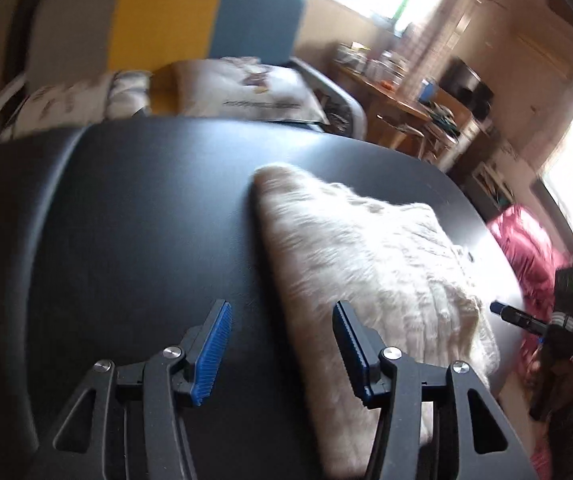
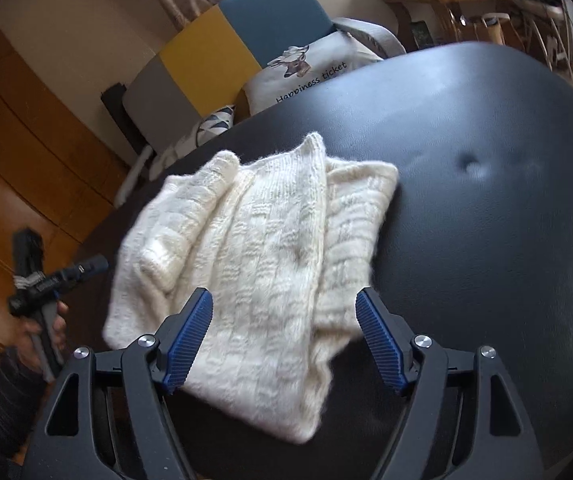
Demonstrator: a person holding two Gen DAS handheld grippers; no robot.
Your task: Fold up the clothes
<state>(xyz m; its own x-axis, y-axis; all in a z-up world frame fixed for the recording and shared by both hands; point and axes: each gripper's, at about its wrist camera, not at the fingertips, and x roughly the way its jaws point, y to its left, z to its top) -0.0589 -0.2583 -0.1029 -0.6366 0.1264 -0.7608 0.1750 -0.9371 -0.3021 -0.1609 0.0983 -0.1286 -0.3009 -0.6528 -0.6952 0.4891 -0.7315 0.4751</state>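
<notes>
The folded cream knit sweater (image 2: 254,240) lies on the black padded table (image 2: 486,220). The right claw (image 2: 284,344) hangs over its near edge, jaws wide, gripping nothing. The left claw (image 1: 282,352) stands wide and empty beside the sweater's edge.

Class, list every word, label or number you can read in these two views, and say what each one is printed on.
"Happiness ticket": on the white cushion behind the black table.
Dark line of print on the same cushion in the left wrist view: too blurred to read.
Nothing else is legible.
</notes>
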